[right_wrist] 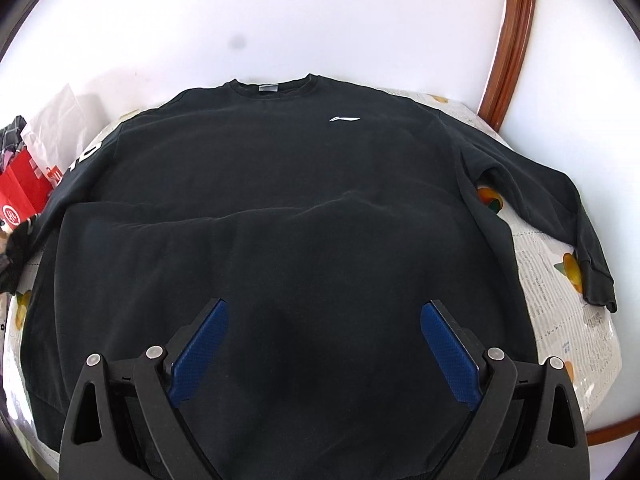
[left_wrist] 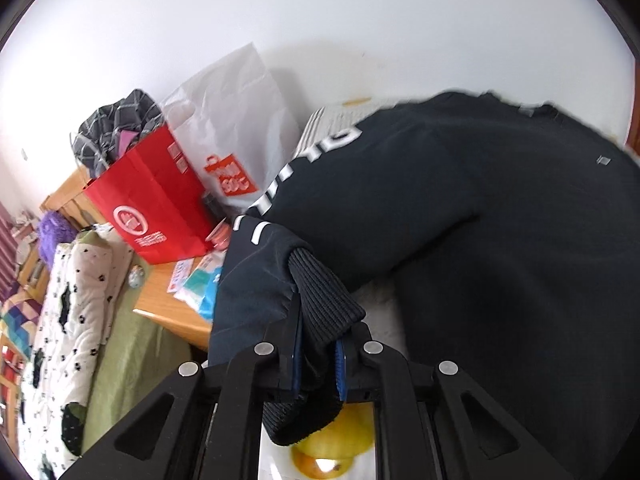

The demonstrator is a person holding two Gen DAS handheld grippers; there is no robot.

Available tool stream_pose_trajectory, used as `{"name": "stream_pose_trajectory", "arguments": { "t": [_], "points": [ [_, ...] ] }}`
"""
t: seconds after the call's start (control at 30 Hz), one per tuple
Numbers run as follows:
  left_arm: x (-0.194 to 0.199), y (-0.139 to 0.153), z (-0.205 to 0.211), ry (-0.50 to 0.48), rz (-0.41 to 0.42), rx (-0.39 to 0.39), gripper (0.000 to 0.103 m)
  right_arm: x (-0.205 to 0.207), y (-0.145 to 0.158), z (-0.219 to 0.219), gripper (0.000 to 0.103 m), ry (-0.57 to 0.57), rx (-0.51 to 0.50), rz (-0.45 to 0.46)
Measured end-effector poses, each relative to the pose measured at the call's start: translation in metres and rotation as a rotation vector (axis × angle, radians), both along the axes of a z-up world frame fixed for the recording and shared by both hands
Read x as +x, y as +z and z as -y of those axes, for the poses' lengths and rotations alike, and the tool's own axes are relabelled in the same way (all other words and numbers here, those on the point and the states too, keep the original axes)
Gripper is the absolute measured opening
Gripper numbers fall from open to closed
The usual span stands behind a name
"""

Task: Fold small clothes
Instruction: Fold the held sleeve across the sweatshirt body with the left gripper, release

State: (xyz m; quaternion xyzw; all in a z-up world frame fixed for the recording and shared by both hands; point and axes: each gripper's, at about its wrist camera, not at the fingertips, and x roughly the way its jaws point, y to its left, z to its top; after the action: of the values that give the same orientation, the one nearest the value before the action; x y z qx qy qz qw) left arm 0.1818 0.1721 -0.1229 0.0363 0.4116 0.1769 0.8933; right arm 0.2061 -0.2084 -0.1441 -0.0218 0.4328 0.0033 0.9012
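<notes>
Red paper bag (left_wrist: 156,200) & white plastic bag (left_wrist: 236,128) upper left, black sweatshirt (right_wrist: 280,200) flat on fruit-print tabletop (right_wrist: 560,312), left gripper (left_wrist: 316,354) jaws clamped on ribbed cuff (left_wrist: 320,300), right gripper (right_wrist: 322,350) jaws wide apart over hem, holding nothing.

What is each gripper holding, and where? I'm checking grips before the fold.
The left gripper holds the black sweatshirt by its ribbed sleeve cuff. The right gripper holds nothing.

Black sweatshirt (right_wrist: 280,184) spread flat, chest up, sleeve cuff (left_wrist: 320,300) lifted
</notes>
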Motion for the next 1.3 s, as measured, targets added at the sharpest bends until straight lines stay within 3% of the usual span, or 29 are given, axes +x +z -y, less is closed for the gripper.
{"name": "stream_pose_trajectory", "arguments": {
  "t": [0.23,0.37,0.73,0.97,1.17,1.27,1.3],
  "points": [
    [0.027,0.053,0.058,-0.131,0.084,-0.109,0.012,0.002,0.013,0.037,0.096,-0.025,0.030,0.043],
    [0.049,0.069,0.106,-0.209,0.114,-0.124,0.012,0.002,0.018,0.069,0.096,-0.053,0.045,0.053],
    [0.104,0.060,0.223,-0.356,0.073,-0.193,0.012,-0.001,0.017,0.145,0.096,-0.135,0.043,0.047],
    [0.119,0.049,0.262,-0.417,0.022,-0.222,0.013,-0.004,0.005,0.170,0.096,-0.171,0.051,0.033],
    [0.109,0.053,0.253,-0.475,0.026,-0.326,0.027,0.002,0.006,0.158,0.096,-0.131,0.082,0.021],
    [0.092,0.061,0.230,-0.456,0.058,-0.316,0.059,0.010,0.015,0.132,0.096,-0.066,0.066,0.035],
    [0.086,0.063,0.219,-0.445,0.076,-0.305,0.061,0.013,0.018,0.124,0.096,-0.046,0.066,0.040]
  ]
}}
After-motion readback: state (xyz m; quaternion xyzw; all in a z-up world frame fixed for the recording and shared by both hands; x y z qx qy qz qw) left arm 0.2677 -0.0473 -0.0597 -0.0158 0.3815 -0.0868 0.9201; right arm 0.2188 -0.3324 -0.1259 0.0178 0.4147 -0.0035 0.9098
